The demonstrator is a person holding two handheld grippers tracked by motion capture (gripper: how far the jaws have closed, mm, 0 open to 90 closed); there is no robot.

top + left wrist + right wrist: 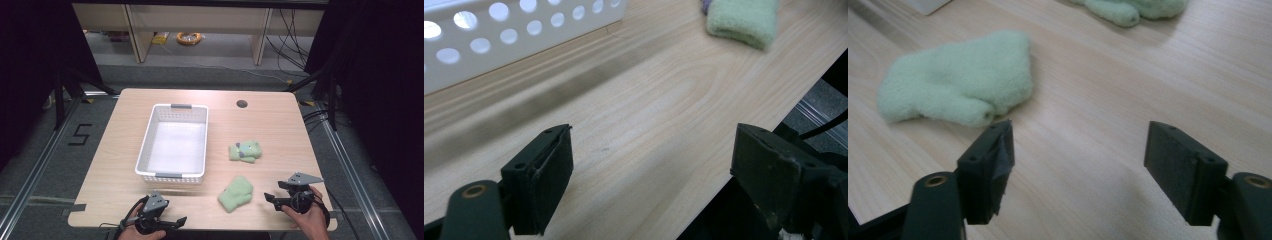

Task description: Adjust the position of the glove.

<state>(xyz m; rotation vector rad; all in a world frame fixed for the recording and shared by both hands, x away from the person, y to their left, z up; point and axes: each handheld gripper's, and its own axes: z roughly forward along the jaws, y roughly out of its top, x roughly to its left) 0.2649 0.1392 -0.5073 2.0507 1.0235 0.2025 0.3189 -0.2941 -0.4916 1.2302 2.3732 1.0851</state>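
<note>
On the tabletop (270,125) the basket (145,145) sits left of centre in the frame. One mitten (245,151) lies right of it, another mitten (235,193) below that. My left gripper (170,222) sits at lower left, my right gripper (272,192) at lower right.

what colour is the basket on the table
White, with round holes along its walls; the basket shows best in the high view.

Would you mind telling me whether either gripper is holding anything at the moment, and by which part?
Nothing is held. The left gripper and right gripper are both open over bare table, fingers apart.
</note>
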